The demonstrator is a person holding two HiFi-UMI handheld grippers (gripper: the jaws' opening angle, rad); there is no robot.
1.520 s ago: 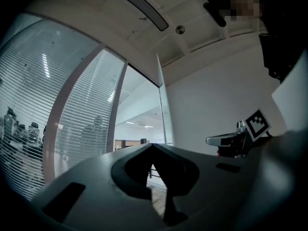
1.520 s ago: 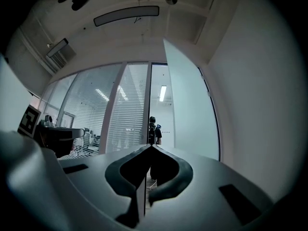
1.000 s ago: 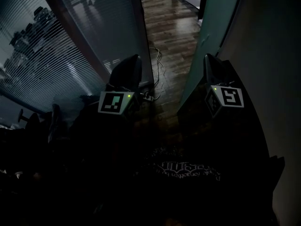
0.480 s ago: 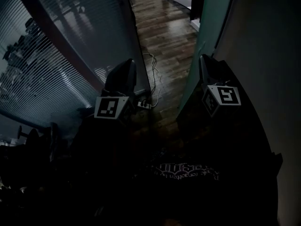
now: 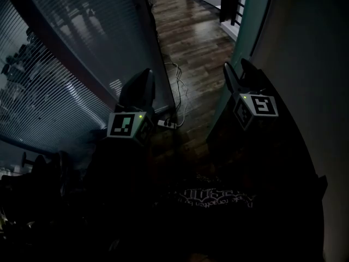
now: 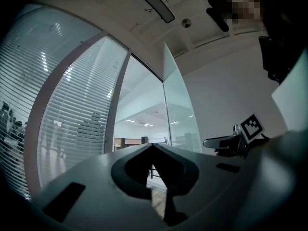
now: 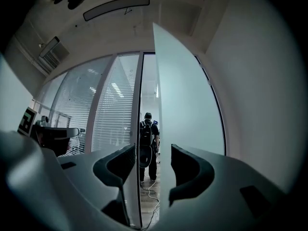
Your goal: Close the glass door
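**Right gripper view: jaws spread at the door's edge**

The right gripper (image 7: 153, 153) has just been opening its jaws, and they now stand wide apart. The free edge of the glass door (image 7: 187, 105) lines up in the gap between them, but neither pad presses on it, so nothing is held. In the head view a second ago this gripper showed as a single dark wedge; now the right gripper (image 5: 237, 72) shows two separate tips, just beside the door (image 5: 245, 31).

The likely meaning is that the gripper is set to take the door's edge. The door itself is not yet closed: it stands swung open towards the plain wall on the right, leaving the passage free.

The left gripper (image 6: 153, 146) has its jaw tips together with nothing between them. It hangs near the slatted glass wall (image 5: 82, 53), well apart from the door.

By count:
- Two grippers, each with one marker cube.
- One door leaf.
- One slatted glass wall.
- One white cable (image 5: 180, 91) trailing over the wooden floor.
- One person (image 7: 147, 143) with a backpack, standing beyond the opening.
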